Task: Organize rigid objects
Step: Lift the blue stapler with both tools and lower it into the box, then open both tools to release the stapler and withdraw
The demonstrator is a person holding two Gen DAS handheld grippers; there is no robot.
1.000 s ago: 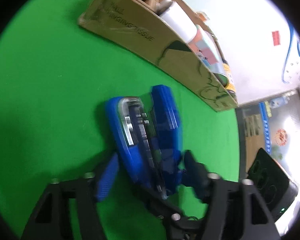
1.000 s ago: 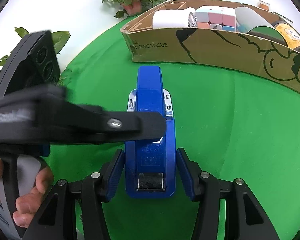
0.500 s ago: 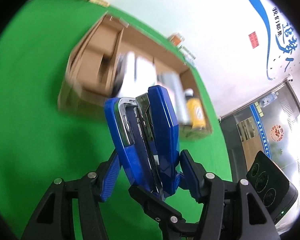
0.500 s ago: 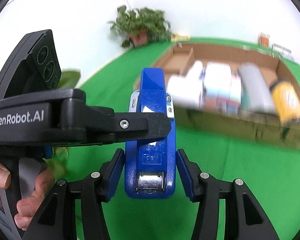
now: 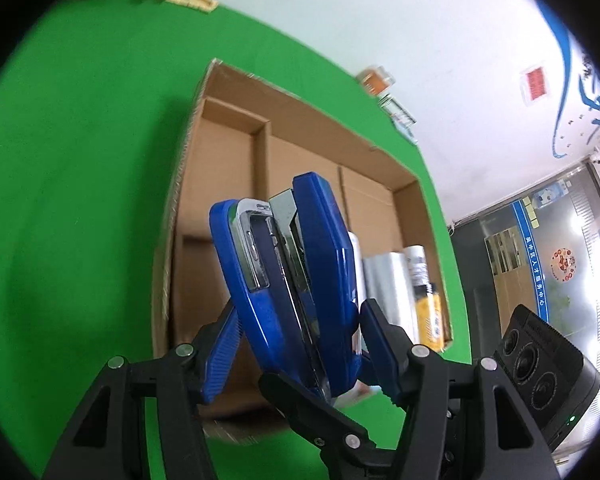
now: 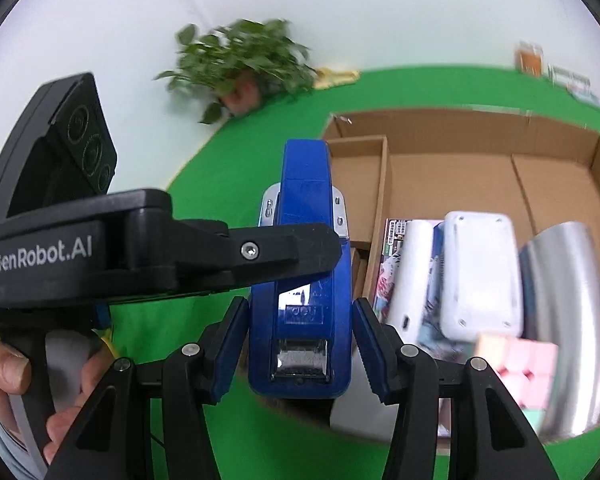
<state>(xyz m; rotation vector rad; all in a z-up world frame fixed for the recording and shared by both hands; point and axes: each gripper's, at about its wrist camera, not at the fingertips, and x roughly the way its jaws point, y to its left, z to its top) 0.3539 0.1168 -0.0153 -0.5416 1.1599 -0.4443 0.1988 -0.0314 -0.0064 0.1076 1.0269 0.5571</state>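
A blue stapler (image 5: 296, 276) is held up in the air by both grippers, above the left part of an open cardboard box (image 5: 300, 128). My left gripper (image 5: 298, 346) is shut on its sides. My right gripper (image 6: 300, 340) is shut on the same stapler (image 6: 304, 264) from its rear end. The left gripper's black finger (image 6: 260, 252) crosses in front of the stapler in the right wrist view. The box (image 6: 460, 128) has cardboard dividers.
The box holds a silver can (image 6: 560, 300), a white device (image 6: 480, 272), a white cylinder (image 6: 412, 272), a pink cube (image 6: 516, 368) and a yellow bottle (image 5: 428, 316). It sits on a green cloth (image 5: 80, 160). A potted plant (image 6: 240, 64) stands at the back.
Both grippers lifted the stapler off the green cloth and carried it forward and up. It now hangs over the box's left compartments, and the box interior has come into view.
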